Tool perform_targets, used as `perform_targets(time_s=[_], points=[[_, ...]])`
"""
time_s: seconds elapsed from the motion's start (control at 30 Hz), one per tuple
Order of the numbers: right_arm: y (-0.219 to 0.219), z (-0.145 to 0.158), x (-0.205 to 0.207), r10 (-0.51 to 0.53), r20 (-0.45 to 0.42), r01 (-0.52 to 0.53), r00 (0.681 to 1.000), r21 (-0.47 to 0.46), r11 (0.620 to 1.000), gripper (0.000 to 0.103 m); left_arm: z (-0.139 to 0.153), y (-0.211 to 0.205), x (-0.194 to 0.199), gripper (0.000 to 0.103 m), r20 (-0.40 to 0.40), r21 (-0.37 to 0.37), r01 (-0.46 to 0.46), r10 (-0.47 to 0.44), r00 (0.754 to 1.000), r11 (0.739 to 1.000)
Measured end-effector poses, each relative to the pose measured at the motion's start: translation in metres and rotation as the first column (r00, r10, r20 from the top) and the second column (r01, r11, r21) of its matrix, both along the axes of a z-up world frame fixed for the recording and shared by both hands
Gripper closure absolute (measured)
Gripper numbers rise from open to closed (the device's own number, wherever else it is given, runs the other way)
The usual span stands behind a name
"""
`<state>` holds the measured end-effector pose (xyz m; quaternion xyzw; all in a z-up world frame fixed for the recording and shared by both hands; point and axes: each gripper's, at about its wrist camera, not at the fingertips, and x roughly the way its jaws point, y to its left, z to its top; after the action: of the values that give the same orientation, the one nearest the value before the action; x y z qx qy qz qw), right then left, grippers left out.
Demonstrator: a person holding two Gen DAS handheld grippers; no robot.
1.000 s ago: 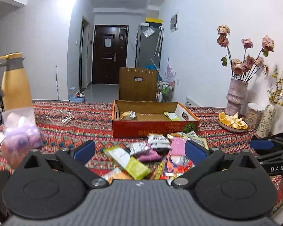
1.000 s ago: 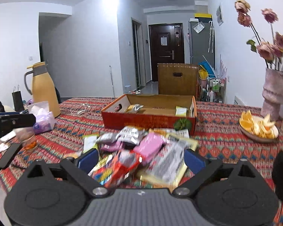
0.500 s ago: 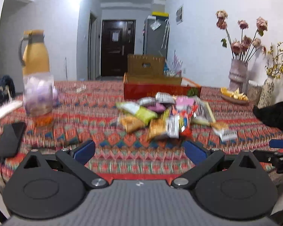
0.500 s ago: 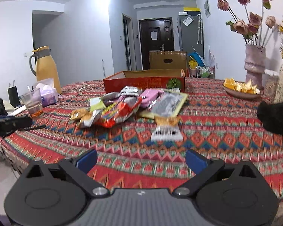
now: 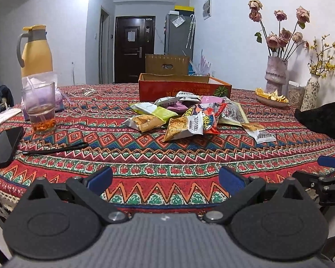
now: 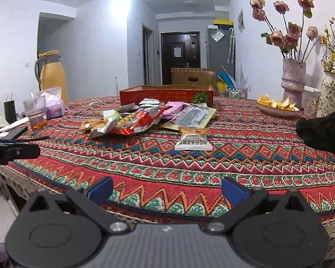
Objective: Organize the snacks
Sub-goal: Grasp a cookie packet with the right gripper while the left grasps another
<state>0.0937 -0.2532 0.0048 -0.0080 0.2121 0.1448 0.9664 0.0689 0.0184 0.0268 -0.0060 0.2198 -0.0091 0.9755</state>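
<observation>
Tabletop [image 5: 167, 156] covered by a red, zigzag-patterned cloth fills both wrist views, seen low from its near edge. The orange cardboard box [image 5: 185, 88] sits toward the far side and serves as the landmark; its printed front wall faces the cameras. Behind the box stands a brown cardboard flap with a handle slot [image 5: 166, 64].

Well to the left of the box stands a tall yellow thermos jug [image 5: 35, 51], with a clear drinking glass [image 5: 38, 107] in front of it and a black phone [image 5: 5, 146] nearer the tabletop's edge. To the right of the box, a pink vase of dried roses [image 5: 275, 76] stands behind a plate of orange peel [image 5: 271, 96], and a dark, furry black shape [image 5: 323, 120] lies nearer the cameras.

Just in front of the box lies the pile of snack packets [image 5: 185, 114], overlapping one another: foil, green, pink and red wrappers. One small white and orange packet [image 6: 193, 141] rests apart, on the near right side of the pile.

The left gripper [image 5: 165, 178] and right gripper [image 6: 167, 189] hover at the near edge of the tabletop, well short of the pile and far from the box. Both sets of jaws are spread wide and hold nothing; their blue pads [image 5: 100, 177] show at either side.
</observation>
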Motion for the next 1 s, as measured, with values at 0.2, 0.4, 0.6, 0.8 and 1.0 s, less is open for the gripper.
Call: perform_targets(time_s=[0.2, 0.4, 0.6, 0.8, 1.0], points=[[-0.004, -0.003, 0.008, -0.02, 0.0, 0.02, 1.0, 0.02, 1.0, 0.0, -0.004, 0.0, 0.012, 0.0, -0.01, -0.009, 0.013, -0.013, 1.0, 1.0], [-0.008, -0.008, 0.02, 0.007, -0.001, -0.007, 1.0, 0.063, 0.998, 0.0, -0.006, -0.001, 0.029, 0.0, -0.04, -0.018, 0.035, -0.036, 0.999, 0.999], [-0.002, -0.003, 0.041, -0.01, -0.067, 0.013, 0.998, 0.046, 0.999, 0.0, -0.007, -0.003, 0.055, 0.0, -0.068, -0.043, 0.043, -0.046, 0.997, 0.998], [-0.003, 0.005, 0.062, -0.011, -0.051, 0.014, 0.999, 0.061, 0.998, 0.0, -0.003, -0.008, 0.093, 0.0, -0.086, -0.048, 0.055, -0.059, 0.995, 0.997], [-0.006, 0.017, 0.097, -0.005, -0.047, 0.009, 0.999, 0.083, 0.997, 0.0, -0.001, -0.005, 0.14, 0.001, -0.102, -0.082, 0.066, -0.075, 0.992, 0.994]])
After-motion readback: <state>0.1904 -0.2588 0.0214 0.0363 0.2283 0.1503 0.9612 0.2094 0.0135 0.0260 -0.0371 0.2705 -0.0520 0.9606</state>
